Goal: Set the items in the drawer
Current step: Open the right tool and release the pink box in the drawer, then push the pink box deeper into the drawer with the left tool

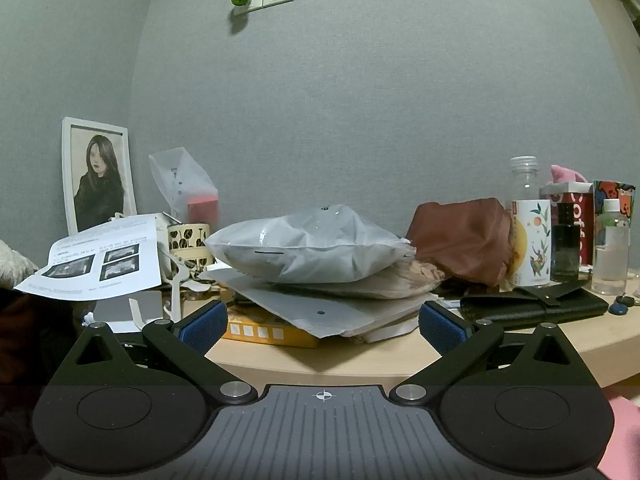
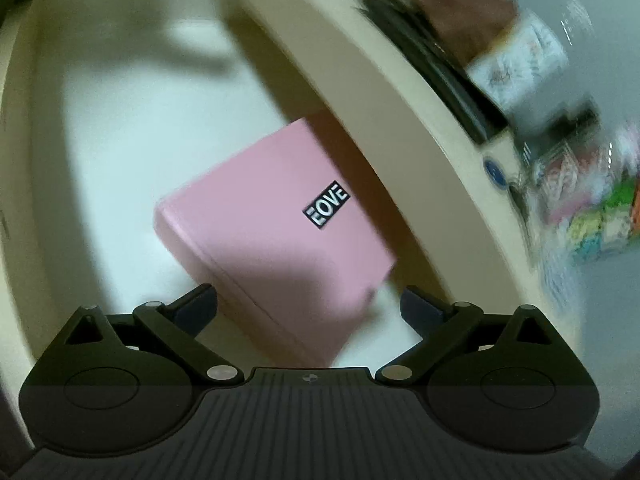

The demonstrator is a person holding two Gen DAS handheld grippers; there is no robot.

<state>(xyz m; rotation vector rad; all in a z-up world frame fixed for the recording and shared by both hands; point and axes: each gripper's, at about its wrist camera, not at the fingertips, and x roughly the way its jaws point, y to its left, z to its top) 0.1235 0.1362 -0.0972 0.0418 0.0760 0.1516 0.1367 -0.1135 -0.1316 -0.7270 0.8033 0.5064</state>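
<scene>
A pink box with a black "LOVE" label lies tilted on the white floor of the open drawer, partly under the desk's front edge. My right gripper hovers just above the box's near corner, open, its fingers apart on either side and not touching it. The right wrist view is blurred by motion. My left gripper is open in front of the desk top, level with a stack of grey mailer bags, holding nothing. A pink corner shows at the lower right of the left wrist view.
The desk is cluttered: a framed portrait, printed sheets, a patterned tin, a brown pouch, a black wallet, several bottles and a red carton. A yellow box lies under the bags.
</scene>
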